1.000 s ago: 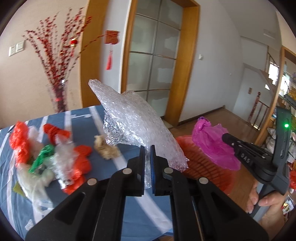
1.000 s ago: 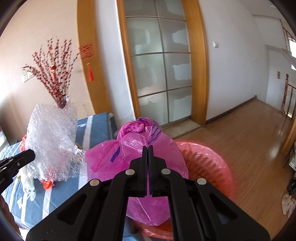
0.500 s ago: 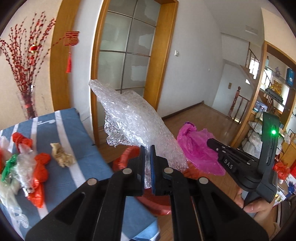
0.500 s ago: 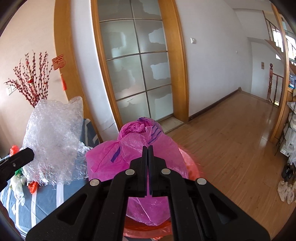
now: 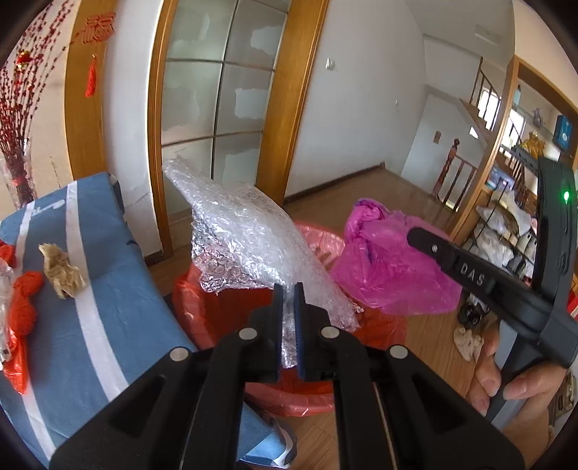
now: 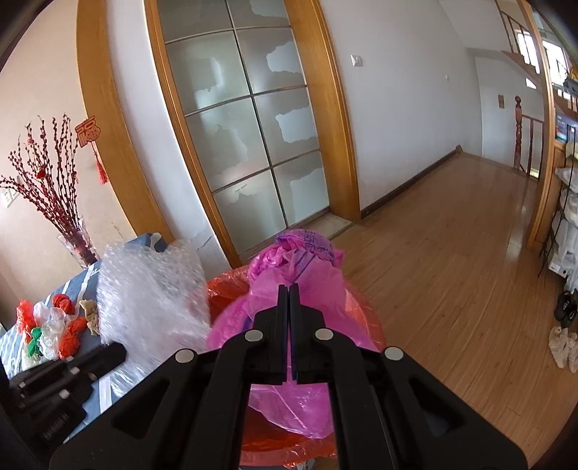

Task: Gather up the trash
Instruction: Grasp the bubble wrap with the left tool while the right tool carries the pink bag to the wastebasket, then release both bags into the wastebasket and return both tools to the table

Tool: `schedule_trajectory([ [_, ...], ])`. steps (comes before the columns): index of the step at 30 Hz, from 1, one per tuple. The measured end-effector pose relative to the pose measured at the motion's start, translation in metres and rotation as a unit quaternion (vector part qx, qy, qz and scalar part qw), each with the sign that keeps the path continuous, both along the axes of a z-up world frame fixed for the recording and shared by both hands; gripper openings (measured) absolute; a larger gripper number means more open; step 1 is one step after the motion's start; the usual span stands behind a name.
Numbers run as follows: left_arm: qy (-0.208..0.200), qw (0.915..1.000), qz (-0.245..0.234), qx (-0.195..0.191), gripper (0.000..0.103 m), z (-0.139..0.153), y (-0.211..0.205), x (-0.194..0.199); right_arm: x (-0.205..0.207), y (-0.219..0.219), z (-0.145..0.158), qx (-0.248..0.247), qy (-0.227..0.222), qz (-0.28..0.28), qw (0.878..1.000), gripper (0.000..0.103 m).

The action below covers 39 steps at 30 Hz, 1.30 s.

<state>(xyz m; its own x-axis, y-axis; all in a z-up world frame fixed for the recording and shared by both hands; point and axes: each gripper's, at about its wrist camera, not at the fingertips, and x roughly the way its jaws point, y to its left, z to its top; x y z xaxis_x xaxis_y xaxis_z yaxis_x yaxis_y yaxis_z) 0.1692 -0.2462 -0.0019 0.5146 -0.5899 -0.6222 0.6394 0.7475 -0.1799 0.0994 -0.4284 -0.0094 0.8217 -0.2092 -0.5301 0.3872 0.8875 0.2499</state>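
Left claw (image 5: 288,300), jaws just eased slightly, bubble wrap (image 5: 260,238) between them; right claw (image 6: 288,300) clamped on pink bag (image 6: 300,285); both over red bin (image 5: 202,311)

The raised letters "DAS" stand on the black plastic finger of the right gripper (image 5: 473,277), which reaches in from about three o'clock in the left wrist view. A red hanging paper ornament with a tassel (image 6: 87,132) on the wall at about ten o'clock in the right wrist view carries the cut-out Chinese character "福"; the same ornament (image 5: 98,28) shows at about eleven o'clock in the left wrist view. The crumpled pink plastic bag (image 6: 307,243) bears purple print near its top, too small and creased to read.
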Motion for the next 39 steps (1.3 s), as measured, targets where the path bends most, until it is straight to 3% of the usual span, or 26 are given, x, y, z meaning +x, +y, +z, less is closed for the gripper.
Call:
schedule_trajectory([
  [2,0.008,1.0,0.002,0.004,0.015,-0.006,0.0,0.002,0.002,-0.003,-0.005,0.012,0.002,0.004,1.0,0.003],
  [3,0.011,0.9999,0.006,0.006,0.024,-0.008,0.0,0.003,0.002,-0.003,-0.007,0.014,0.005,0.004,1.0,0.005],
  [4,0.01,0.9999,0.011,0.008,0.033,-0.009,0.002,0.003,0.002,-0.003,-0.008,0.013,0.008,0.005,1.0,0.013],
  [7,0.003,0.9995,0.027,0.012,0.039,-0.01,0.012,0.003,-0.002,-0.001,-0.008,0.002,0.004,0.0,1.0,0.044],
  [19,-0.03,0.993,0.113,0.014,0.056,-0.002,0.081,0.003,0.004,0.028,0.002,-0.041,0.006,0.023,0.999,0.045],
  [23,-0.042,0.9868,0.156,0.017,0.06,0.002,0.115,0.003,0.017,0.053,0.006,-0.05,0.002,0.053,0.997,0.056],
  [27,-0.051,0.9751,0.214,0.025,0.065,0.003,0.165,0.008,0.039,0.088,0.01,-0.059,-0.002,0.089,0.994,0.065],
  [31,-0.054,0.9601,0.272,0.036,0.07,0.002,0.212,0.013,0.065,0.129,0.01,-0.06,-0.004,0.13,0.99,0.065],
  [39,-0.055,0.9289,0.364,0.044,0.071,-0.001,0.307,0.027,0.126,0.211,-0.006,-0.062,0.027,0.219,0.973,0.062],
])
